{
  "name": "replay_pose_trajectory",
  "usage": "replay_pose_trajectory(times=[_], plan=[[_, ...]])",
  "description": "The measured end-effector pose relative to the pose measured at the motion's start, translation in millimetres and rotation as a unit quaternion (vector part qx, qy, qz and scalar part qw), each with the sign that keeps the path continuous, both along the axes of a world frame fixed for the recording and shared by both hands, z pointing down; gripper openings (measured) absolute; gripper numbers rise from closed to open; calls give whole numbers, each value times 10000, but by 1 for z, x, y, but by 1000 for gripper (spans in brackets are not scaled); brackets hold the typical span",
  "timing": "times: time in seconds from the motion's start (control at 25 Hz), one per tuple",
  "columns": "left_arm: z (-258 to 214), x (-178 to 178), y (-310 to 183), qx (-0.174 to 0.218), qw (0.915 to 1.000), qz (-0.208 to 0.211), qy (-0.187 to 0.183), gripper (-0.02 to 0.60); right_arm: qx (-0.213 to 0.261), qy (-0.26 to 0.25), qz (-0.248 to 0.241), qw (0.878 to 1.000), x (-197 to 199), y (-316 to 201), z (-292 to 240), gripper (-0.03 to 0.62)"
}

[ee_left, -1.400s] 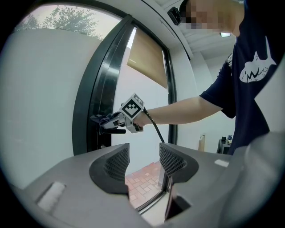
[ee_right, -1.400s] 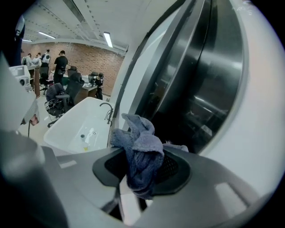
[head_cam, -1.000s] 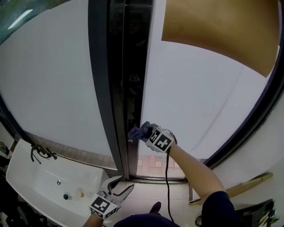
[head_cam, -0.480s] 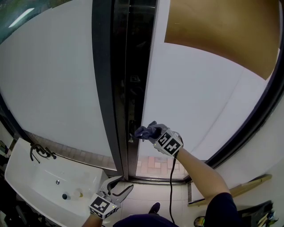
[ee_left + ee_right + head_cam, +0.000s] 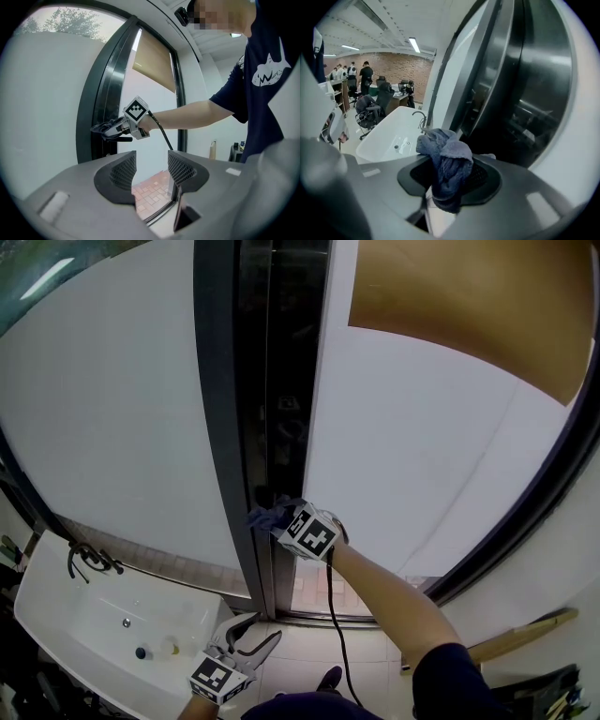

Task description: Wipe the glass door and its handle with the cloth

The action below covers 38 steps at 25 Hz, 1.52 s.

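**Cloth held at the door's dark frame**

The right tongs (image 5: pixel 274 518) are closed on the crumpled blue-grey cloth (image 5: pixel 449 164) and hold it at the dark metal frame (image 5: pixel 220 427), just beside the edge of the frosted white glass door (image 5: pixel 412 446). The short black door handle (image 5: pixel 123 138) shows just under the cloth. The left tongs (image 5: pixel 151 171) are open and empty, low down near the white ceramic sink (image 5: pixel 56 615).
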<state>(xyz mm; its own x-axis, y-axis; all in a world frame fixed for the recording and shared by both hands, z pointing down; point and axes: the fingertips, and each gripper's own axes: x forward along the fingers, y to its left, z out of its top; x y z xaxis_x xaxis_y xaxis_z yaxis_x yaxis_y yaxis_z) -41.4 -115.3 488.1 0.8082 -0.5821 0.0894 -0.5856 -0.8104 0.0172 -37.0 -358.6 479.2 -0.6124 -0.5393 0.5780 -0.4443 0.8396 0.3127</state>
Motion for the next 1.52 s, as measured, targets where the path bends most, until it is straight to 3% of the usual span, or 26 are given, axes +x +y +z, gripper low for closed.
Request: replay_pose_trajectory(times=[0.28, 0.68, 0.88, 1.08, 1.2, 1.32, 1.44, 1.52], plan=[[1, -3, 1, -24, 10000, -40, 12, 206, -679, -344, 182, 9969, 35, 1, 2, 144], [0, 6, -1, -6, 9999, 146, 13, 206, -985, -332, 679, 9923, 104, 5, 8, 146], [-1, 1, -1, 30, 9999, 117, 17, 206, -456, 310, 836, 9950, 122, 11, 4, 146], [-5, -4, 0, -30, 10000, 38, 35, 206, 836, 949, 171, 9918, 77, 25, -19, 146], [-3, -3, 0, 36, 10000, 42, 27, 206, 1592, 1446, -390, 9758, 33, 30, -16, 146], [-3, -1, 3, 30, 10000, 32, 10, 206, 2267, 2000, -852, 9494, -4, 31, -2, 146], [-4, -1, 5, 16, 10000, -13, 2, 206, 2642, 2765, -1087, 9176, -13, 24, 25, 146], [-4, -4, 6, 10, 10000, -61, 15, 206, 2701, 3069, -1105, 9059, -4, 20, 41, 146]])
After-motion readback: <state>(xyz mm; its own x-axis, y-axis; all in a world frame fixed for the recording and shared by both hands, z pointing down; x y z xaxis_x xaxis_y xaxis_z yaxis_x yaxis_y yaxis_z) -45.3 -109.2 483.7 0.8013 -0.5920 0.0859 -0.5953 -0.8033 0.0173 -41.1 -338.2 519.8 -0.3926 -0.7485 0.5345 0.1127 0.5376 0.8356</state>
